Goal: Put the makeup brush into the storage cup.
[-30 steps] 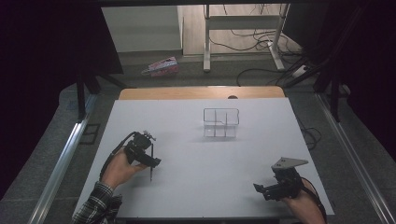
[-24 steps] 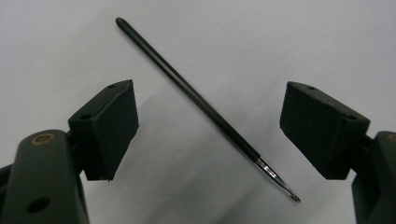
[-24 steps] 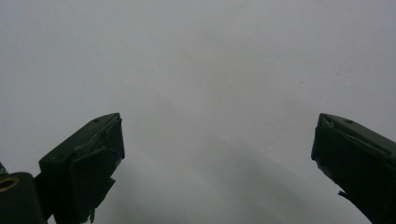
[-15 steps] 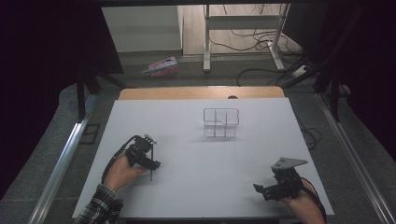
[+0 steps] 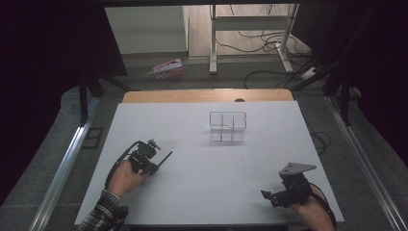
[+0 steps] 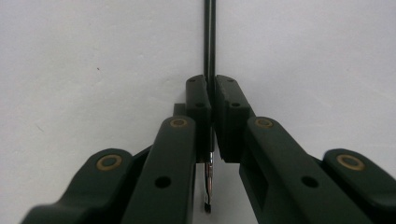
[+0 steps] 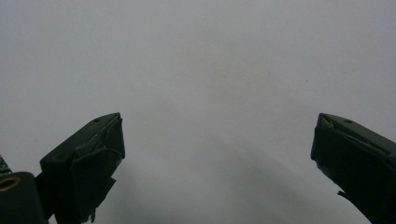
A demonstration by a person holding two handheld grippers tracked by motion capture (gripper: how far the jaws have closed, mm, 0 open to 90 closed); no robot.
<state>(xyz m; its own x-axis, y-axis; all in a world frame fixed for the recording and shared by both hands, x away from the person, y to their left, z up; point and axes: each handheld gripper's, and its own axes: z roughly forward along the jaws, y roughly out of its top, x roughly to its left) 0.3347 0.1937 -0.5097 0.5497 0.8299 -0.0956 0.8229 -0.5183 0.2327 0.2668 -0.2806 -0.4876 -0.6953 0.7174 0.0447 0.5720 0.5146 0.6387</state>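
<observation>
Left gripper view: the left tongs (image 6: 213, 100) have just been closing and now clamp a thin black pen (image 6: 209, 42) between their pads, its shaft running straight ahead along the jaws' own line over the white table (image 6: 84, 56), its silvery tip trailing back between the arms of the tongs. From the high view, the left tongs (image 5: 153, 168) sit at the near left of the table (image 5: 192, 125), held low in the left hand (image 5: 126, 177), with the pen (image 5: 163, 159) jutting out toward the far right. That long axis points roughly at the clear divided organizer (image 5: 227, 126), which stands upright well apart, at the far middle of the table. The right tongs (image 5: 269, 197), at the near right in the right hand (image 5: 312, 211), stand wide open with nothing between them; the right gripper view shows their two pads (image 7: 88, 158) spread over bare table. Judged from this layout, the pen is bound for the organizer, and the left hand, already holding it, must carry it far and rightward, then tip the shaft upright to drop it into a compartment.
</observation>
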